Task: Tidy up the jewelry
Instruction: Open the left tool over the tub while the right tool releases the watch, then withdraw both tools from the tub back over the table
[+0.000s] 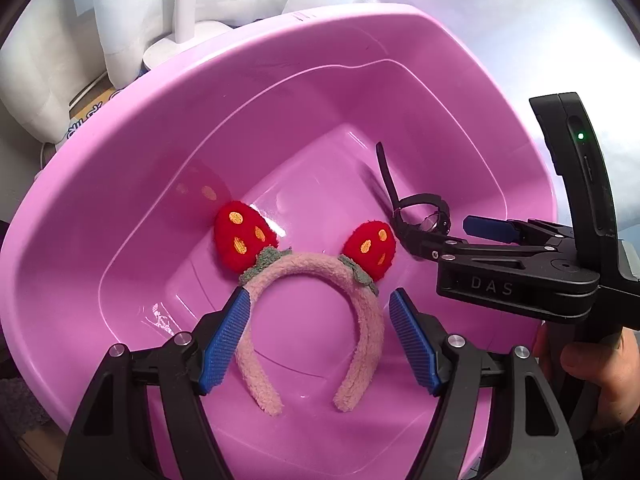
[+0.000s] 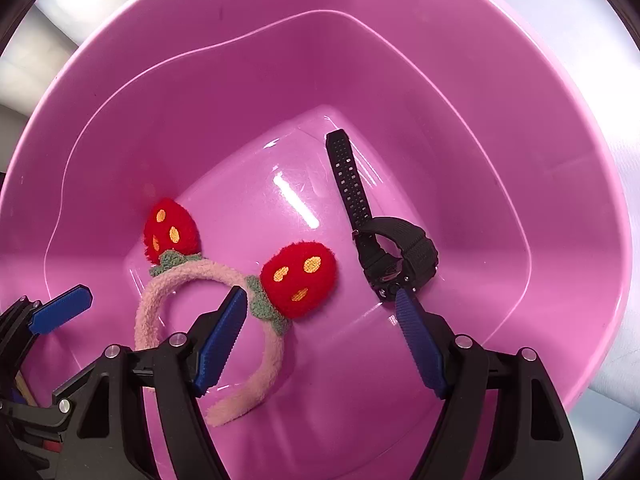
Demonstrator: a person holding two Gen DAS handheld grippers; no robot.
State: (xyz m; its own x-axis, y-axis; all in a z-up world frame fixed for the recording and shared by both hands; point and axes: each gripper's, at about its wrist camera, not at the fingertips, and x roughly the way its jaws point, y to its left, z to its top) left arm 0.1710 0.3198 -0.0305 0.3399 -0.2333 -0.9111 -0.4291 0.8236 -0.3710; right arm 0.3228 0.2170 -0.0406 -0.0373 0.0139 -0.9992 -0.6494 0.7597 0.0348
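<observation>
One pink basin (image 1: 168,128) held two pieces: one fluffy pink headband (image 1: 312,312) and one black watch (image 2: 394,254). The headband lay flat on the basin's floor, toward its left side, and carried two red strawberry ears (image 1: 242,240), each with orange spots. The watch lay on the floor to the right of the headband, apart from it, with one strap (image 2: 346,176) stretched toward the basin's far wall.

The left gripper (image 1: 320,340) hung over the basin with its two blue pads spread wide on either side of the headband's arch, gripping nothing. The right gripper (image 2: 320,340) was spread wide too; its right pad (image 2: 416,340) reached the watch case, its left pad (image 2: 222,340) sat over the headband, and nothing was clamped.
</observation>
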